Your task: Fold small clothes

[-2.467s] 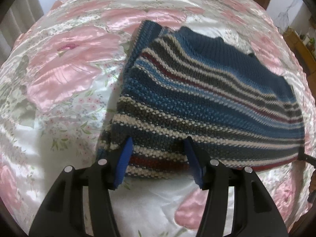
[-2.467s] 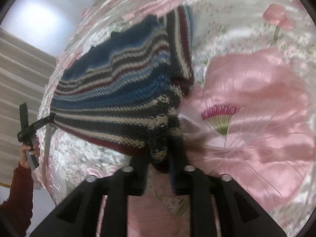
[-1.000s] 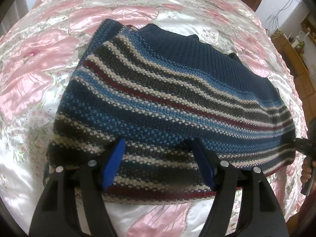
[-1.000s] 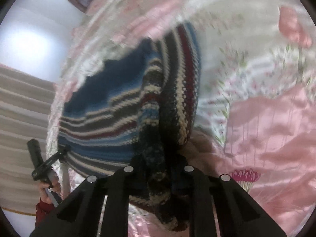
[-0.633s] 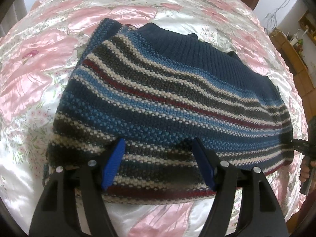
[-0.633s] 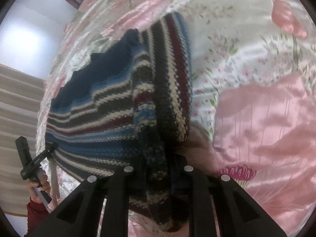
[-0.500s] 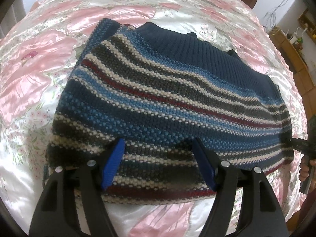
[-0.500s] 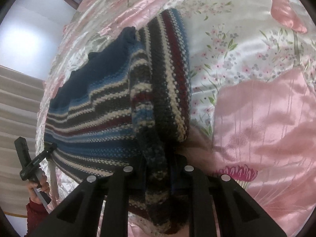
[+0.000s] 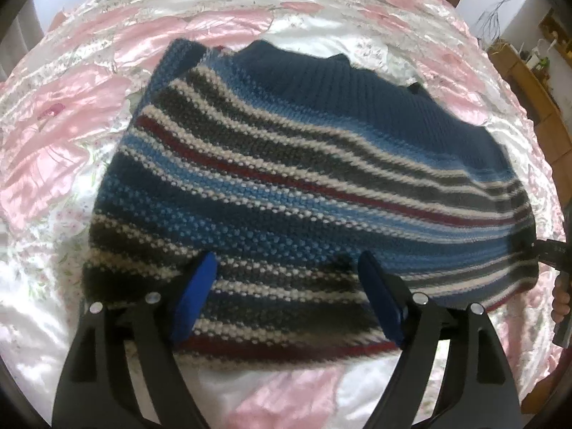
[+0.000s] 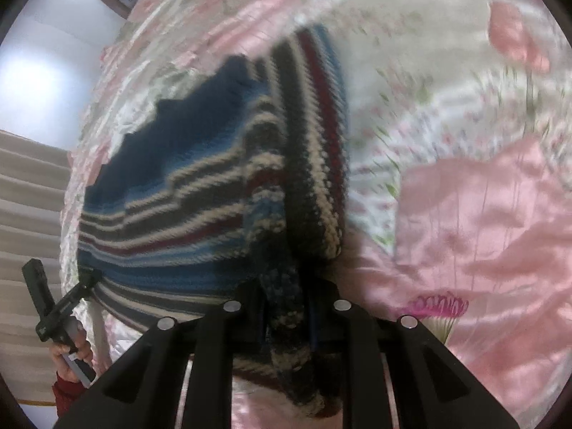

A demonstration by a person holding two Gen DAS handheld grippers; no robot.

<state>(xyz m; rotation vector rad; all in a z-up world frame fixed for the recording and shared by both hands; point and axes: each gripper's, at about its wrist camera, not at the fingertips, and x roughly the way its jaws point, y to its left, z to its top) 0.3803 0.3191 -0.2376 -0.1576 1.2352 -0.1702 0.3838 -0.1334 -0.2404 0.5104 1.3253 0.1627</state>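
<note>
The striped sweater (image 9: 304, 193) lies on the satin bedspread (image 9: 60, 150). The right gripper (image 10: 286, 307) is clenched on a bunched edge; the left gripper (image 9: 286, 296) hovers spread over the near hem. Pin that hem while folding (chunky knit slides on slick satin).

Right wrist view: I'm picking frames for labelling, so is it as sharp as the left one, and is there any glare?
Right wrist view: motion-smeared, striped sweater and floral bedspread streaked, bright window washed out. Left wrist view: sweater stitches crisp, satin sheen glaring on the bedspread, fisheye bending the edges, near hem by the left hand-held gripper soft.
</note>
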